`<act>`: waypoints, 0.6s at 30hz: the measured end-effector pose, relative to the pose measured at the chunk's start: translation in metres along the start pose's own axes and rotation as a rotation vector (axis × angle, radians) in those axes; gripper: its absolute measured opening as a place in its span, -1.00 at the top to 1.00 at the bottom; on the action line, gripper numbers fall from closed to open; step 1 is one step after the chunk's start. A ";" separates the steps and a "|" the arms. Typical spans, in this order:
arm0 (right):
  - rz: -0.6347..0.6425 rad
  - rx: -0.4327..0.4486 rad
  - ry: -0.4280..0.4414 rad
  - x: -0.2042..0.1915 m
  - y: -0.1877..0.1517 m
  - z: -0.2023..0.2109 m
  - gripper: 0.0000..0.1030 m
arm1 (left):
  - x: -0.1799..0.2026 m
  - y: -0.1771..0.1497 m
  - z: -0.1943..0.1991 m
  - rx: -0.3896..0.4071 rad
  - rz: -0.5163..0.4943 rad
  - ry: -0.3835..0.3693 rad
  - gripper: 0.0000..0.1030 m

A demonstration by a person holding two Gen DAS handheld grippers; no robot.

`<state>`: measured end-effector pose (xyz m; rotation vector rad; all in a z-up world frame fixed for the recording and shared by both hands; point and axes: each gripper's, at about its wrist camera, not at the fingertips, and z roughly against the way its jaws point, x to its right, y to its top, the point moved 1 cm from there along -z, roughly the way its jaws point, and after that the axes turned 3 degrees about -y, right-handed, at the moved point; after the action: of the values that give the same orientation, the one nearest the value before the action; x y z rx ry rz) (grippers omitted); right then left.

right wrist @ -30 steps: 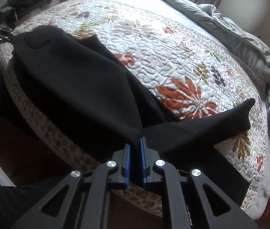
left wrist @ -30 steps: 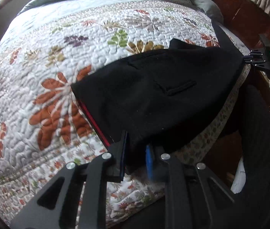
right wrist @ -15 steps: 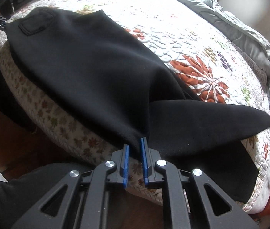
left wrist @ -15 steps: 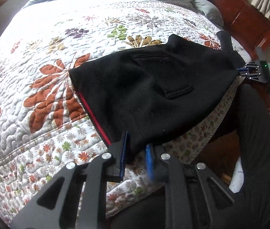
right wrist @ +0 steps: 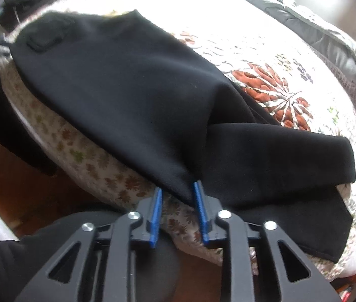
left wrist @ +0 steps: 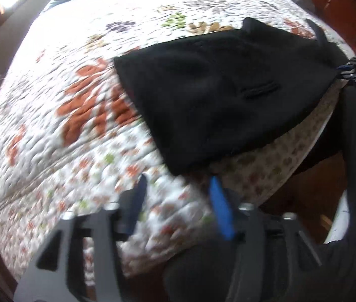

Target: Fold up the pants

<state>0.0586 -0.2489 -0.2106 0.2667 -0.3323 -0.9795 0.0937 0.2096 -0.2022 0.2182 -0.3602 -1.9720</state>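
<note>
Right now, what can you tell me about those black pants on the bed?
The black pants look like soft, matte knit, folded over and lying flat along the edge of the floral quilt, one leg end reaching out to the right. A small slit pocket shows on top. The jaws of both the left gripper and the right gripper have just been opening; neither grips the cloth.

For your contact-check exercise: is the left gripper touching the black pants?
Apart. The left wrist view shows the left gripper open, quilt visible between its fingers and the black pants.
</note>
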 end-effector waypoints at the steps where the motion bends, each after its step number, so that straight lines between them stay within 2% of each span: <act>1: -0.030 0.013 0.025 0.004 -0.001 0.007 0.46 | -0.006 -0.006 0.005 -0.001 0.025 0.040 -0.32; 3: -0.088 0.042 0.058 0.012 0.000 0.017 0.46 | -0.015 -0.015 0.019 0.021 0.094 0.069 -0.32; 5: -0.139 0.076 0.091 0.017 0.003 0.024 0.46 | -0.017 -0.016 0.038 0.078 0.171 0.069 -0.33; 6: -0.170 0.090 0.110 0.018 0.004 0.024 0.46 | -0.008 -0.012 0.051 0.134 0.193 0.049 -0.40; 7: -0.187 0.091 0.126 0.018 0.006 0.021 0.46 | 0.001 -0.008 0.059 0.181 0.193 0.039 -0.60; 9: -0.195 0.045 0.134 0.016 0.009 0.004 0.46 | 0.035 0.011 0.071 0.291 0.177 0.014 -0.80; 11: -0.188 -0.017 0.122 0.013 0.008 -0.011 0.45 | 0.074 0.039 0.065 0.353 0.150 -0.063 -0.80; 13: -0.217 -0.017 0.174 0.021 0.010 -0.009 0.45 | 0.108 0.067 0.050 0.374 0.124 -0.143 -0.83; 15: -0.338 0.048 0.250 0.058 0.013 0.010 0.45 | 0.141 0.093 0.026 0.360 0.102 -0.183 -0.83; 16: -0.421 0.092 0.249 0.087 0.014 0.021 0.43 | 0.157 0.105 0.015 0.353 0.083 -0.196 -0.83; 17: -0.529 0.137 0.223 0.126 0.013 0.031 0.28 | 0.171 0.116 0.004 0.349 0.063 -0.203 -0.83; 18: -0.629 0.167 0.190 0.160 0.008 0.037 0.02 | 0.189 0.127 -0.009 0.342 0.035 -0.207 -0.83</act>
<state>0.1330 -0.3822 -0.1491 0.6370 -0.1531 -1.5337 0.1268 -0.0130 -0.1646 0.2234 -0.8318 -1.8941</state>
